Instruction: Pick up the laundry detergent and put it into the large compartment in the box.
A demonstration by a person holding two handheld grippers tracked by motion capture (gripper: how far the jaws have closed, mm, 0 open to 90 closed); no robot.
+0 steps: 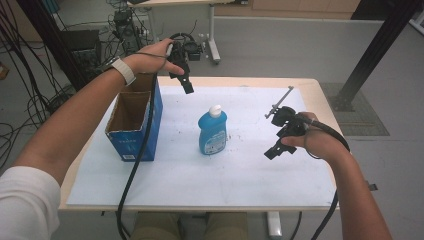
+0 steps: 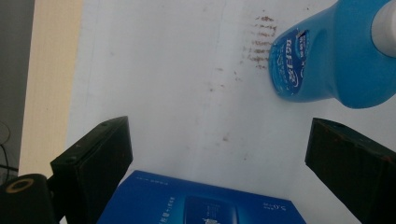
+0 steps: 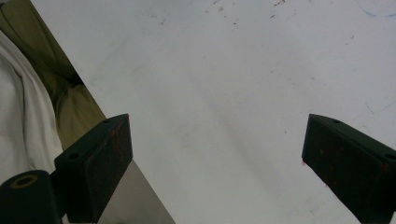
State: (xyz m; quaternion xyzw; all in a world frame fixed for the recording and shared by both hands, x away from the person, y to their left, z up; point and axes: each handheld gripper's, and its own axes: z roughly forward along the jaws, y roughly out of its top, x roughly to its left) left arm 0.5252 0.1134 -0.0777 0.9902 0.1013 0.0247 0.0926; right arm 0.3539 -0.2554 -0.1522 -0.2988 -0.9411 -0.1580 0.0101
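Observation:
A blue detergent bottle with a white cap stands upright in the middle of the white sheet. To its left stands an open blue cardboard box. My left gripper hangs in the air above the box's far right corner, tilted down toward the sheet. In the left gripper view its jaws stand wide apart with nothing between them. The bottle lies ahead at upper right and the box just below. My right gripper hovers right of the bottle, open over bare sheet.
The wooden table edge frames the sheet. Cables and equipment crowd the floor beyond the table's far left. A black post rises at the far right. The sheet carries small brown specks. The person's clothing lies past the near edge.

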